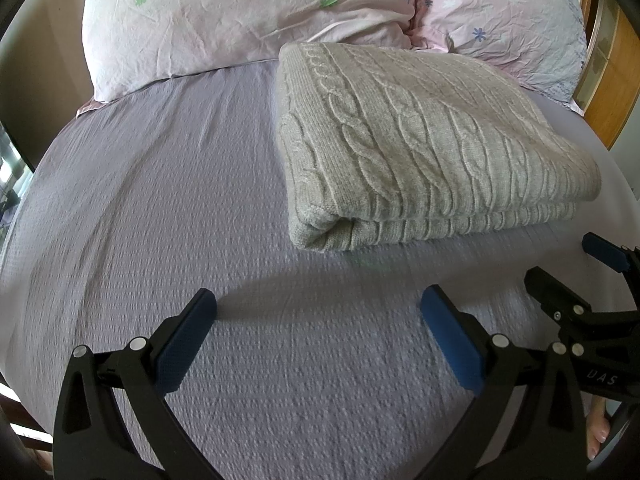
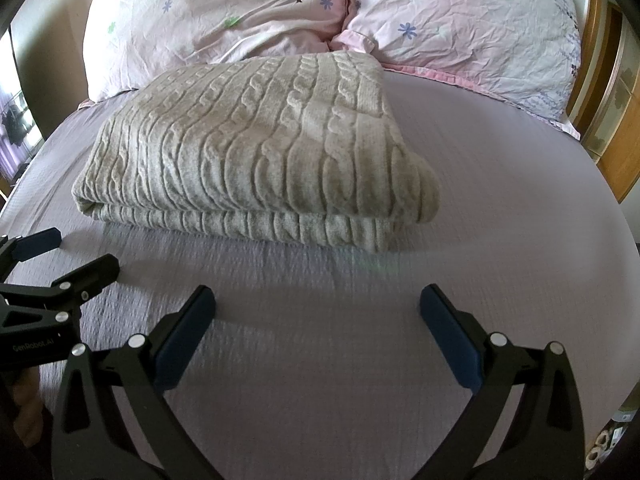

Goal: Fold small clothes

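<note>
Both grippers (image 1: 318,312) (image 2: 318,310) gape before the sweater (image 2: 256,148) (folded, lying crosswise).

A bed (image 1: 160,220) fills both views, covered with a lilac sheet (image 2: 500,220) of fine waffle-like texture, lightly creased toward the left edge. Two pillows lie side by side along the head edge, touching each other at the middle. The left pillow (image 1: 224,20) is pale pink, wrinkled, printed with a dark tree, blue flowers and green clover leaves. The right pillow (image 2: 472,32) is a stronger pink with blue and white flowers and a frilled border. Beyond the right edge of the bed stands wooden furniture (image 2: 612,152) with light panels. A beige wall (image 1: 44,60) rises behind the head's left corner.
</note>
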Motion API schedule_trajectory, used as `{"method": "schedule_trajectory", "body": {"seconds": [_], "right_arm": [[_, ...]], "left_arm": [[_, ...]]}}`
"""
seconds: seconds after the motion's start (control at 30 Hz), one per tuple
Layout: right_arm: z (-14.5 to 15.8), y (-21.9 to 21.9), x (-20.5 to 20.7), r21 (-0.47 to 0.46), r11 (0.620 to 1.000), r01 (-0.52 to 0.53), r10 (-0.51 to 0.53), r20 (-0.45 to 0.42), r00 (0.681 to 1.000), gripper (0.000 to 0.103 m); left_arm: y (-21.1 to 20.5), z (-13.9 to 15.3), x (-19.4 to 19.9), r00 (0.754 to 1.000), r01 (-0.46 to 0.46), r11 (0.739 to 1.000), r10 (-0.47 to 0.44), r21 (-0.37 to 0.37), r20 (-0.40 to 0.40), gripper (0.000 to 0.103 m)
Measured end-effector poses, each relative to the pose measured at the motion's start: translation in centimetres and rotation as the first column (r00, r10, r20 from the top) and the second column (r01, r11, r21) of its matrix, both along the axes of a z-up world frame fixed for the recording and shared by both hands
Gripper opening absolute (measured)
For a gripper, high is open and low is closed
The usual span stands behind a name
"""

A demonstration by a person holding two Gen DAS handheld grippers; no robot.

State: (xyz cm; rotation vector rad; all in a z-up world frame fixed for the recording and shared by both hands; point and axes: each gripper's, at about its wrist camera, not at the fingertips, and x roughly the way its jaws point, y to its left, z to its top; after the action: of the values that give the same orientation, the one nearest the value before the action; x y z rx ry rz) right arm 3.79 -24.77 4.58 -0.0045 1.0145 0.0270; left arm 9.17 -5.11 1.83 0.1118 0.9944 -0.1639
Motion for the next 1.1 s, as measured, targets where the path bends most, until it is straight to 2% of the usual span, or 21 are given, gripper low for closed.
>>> {"method": "schedule_trajectory", "body": {"seconds": [1.1], "right_arm": [[0.07, -0.09, -0.06, 0.000, 1.000, -0.005, 0.005, -0.001, 1.000, 0.101]], "left_arm": [[0.00, 0.07, -0.18, 1.000, 0.001, 1.000, -0.001, 0.000, -0.006, 0.102]]}}
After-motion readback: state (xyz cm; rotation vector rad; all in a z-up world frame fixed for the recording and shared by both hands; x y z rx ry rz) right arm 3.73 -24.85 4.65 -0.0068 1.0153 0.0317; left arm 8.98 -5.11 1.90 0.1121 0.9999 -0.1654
